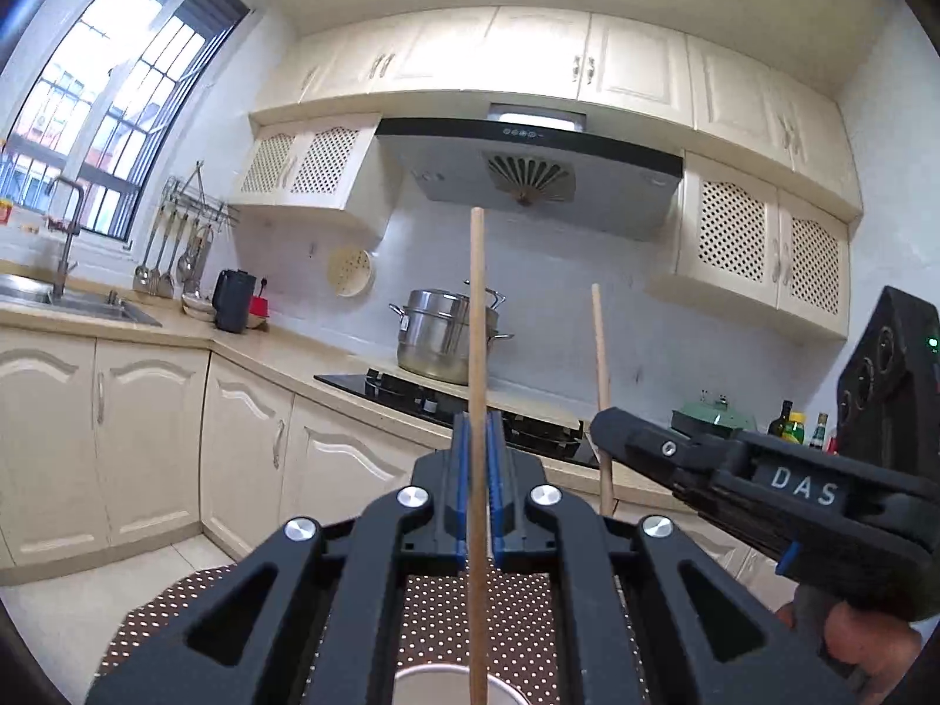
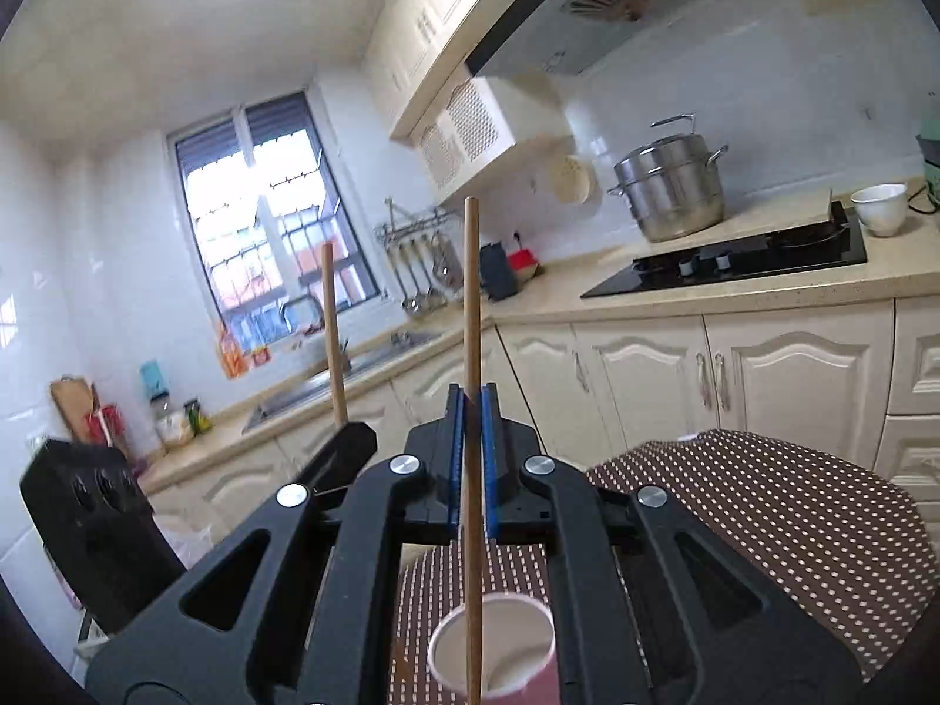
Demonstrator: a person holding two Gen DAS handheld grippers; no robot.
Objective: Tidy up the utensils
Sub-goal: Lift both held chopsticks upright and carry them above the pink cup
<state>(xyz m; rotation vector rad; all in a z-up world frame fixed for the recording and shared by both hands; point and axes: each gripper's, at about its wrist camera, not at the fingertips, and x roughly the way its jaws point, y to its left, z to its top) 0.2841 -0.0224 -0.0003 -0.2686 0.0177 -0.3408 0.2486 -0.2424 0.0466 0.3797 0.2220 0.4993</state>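
From your left wrist view, the left gripper (image 1: 477,429) is clamped on an upright wooden chopstick (image 1: 477,352), with only a white cup rim (image 1: 446,682) showing below; the right gripper (image 1: 611,429) pinches a second chopstick (image 1: 600,352) just beside. You seem mid-carry — next, lower both sticks into the cup.

Your right wrist view adds what the left lacks — the pink cup (image 2: 492,655) standing on the dotted cloth (image 2: 764,517), the stick's lower end seemingly inside its mouth.
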